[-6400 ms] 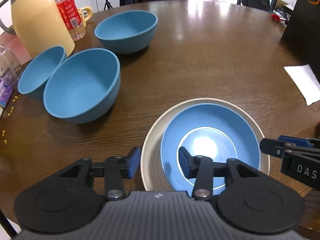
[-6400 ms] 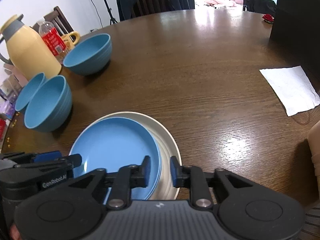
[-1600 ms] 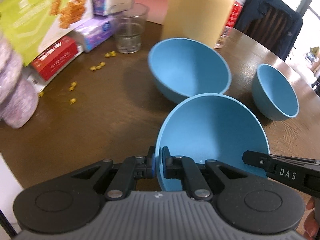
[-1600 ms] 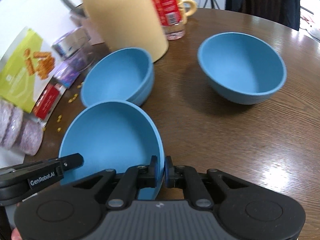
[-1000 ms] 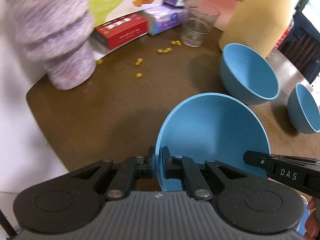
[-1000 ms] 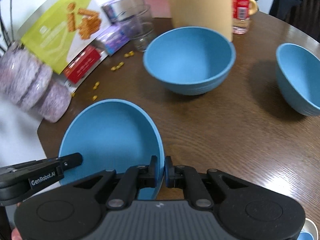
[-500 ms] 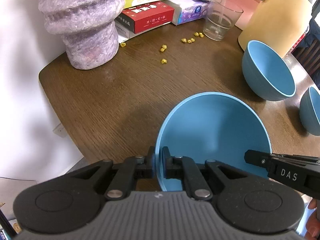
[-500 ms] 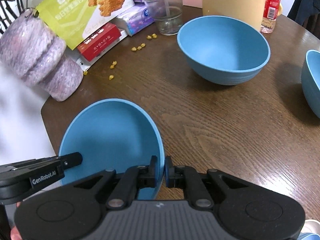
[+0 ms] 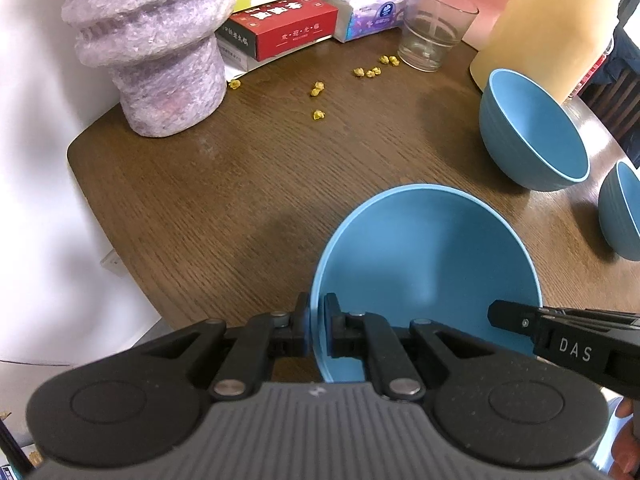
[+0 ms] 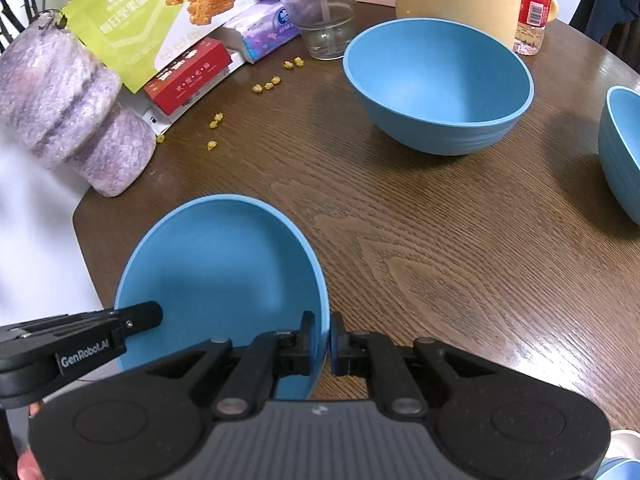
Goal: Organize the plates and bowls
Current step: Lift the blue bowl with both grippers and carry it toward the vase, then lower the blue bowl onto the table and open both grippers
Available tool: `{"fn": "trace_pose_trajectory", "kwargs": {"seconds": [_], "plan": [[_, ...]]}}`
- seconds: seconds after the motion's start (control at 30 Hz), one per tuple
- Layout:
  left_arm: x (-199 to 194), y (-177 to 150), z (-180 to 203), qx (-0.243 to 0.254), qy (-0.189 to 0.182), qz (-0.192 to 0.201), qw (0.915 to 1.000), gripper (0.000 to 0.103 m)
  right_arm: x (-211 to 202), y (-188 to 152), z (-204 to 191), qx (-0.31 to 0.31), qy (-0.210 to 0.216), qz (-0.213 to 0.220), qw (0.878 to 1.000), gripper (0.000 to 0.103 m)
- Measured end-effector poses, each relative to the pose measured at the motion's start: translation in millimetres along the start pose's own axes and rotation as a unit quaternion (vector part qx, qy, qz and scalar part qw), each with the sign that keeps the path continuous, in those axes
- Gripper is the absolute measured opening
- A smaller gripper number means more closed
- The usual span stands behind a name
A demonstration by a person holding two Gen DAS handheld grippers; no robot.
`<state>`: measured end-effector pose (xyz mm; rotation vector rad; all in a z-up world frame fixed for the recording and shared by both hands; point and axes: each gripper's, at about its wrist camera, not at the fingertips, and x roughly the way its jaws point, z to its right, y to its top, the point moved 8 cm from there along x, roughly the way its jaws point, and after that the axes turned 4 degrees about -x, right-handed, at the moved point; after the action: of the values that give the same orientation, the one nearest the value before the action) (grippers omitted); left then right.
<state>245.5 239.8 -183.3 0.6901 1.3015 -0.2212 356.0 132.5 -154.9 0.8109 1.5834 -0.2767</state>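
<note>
Left gripper (image 9: 316, 330) angled steeply downward, jaws pinched tight on the near left rim of a blue bowl (image 9: 428, 264). Right gripper (image 10: 322, 338) likewise tipped steeply down, jaws clamped on the opposite rim. Bare fingertips (image 10: 26, 468) glimpsed at the lower frame edges behind both tools.

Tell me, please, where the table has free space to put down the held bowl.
Bare wood lies between the held bowl, the purple vase and the nearest resting bowl. The far edge is crowded: boxes, glass, crumbs.
</note>
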Motion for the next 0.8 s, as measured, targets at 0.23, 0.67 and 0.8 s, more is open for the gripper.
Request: {"fn": "trace_pose_trajectory", "kwargs": {"seconds": [0.23,0.67,0.8], "plan": [[0.2,0.7,1.2,0.003,0.000,0.001,1.0000,0.008,0.0,0.7,0.1,0.002,-0.001,0.003,1.000,0.007],[-24.5,13.6,0.4,0.006,0.001,0.032,0.9995,0.017,-23.6,10.8,3.3,-0.002,0.009,0.039,0.999,0.039],[-38.1,14.7,1.5,0.016,0.006,0.052,0.9985,0.049,-36.8,10.4,7.9,-0.003,0.012,0.057,0.998,0.058]]}}
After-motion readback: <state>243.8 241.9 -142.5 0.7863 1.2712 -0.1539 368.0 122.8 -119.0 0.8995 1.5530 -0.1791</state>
